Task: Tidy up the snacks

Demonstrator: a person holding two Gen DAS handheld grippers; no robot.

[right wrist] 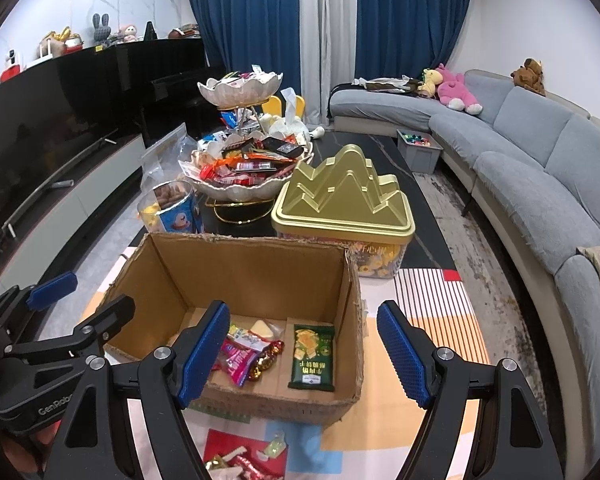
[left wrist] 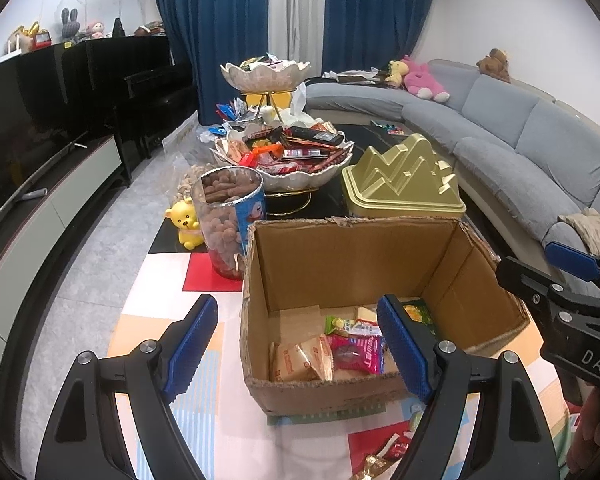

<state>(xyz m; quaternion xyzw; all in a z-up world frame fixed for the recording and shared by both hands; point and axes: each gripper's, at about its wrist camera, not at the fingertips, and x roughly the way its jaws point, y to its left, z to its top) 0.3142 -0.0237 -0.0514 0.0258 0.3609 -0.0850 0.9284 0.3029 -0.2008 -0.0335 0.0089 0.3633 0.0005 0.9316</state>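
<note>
Both hand-held grippers, left (left wrist: 298,350) and right (right wrist: 302,354), hover wide open and empty over the cardboard box (left wrist: 356,248). Gold tin (right wrist: 342,204) at twelve o'clock, snack jar (left wrist: 230,220) at eleven, crowding the counter (right wrist: 380,152).

Cardboard box (right wrist: 260,276) stands open-topped, clear from above. Gold tin (right wrist: 342,200) and snack jar (left wrist: 230,220) crowd just behind it.

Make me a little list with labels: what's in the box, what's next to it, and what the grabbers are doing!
box: open cardboard box on a colourful mat
in box: green packet, pink packet, a few more wrapped snacks
behind box: gold tin, jar, snack bowl
left hand-held gripper: open, empty
right hand-held gripper: open, empty
loose snacks: some on the mat in front
</note>
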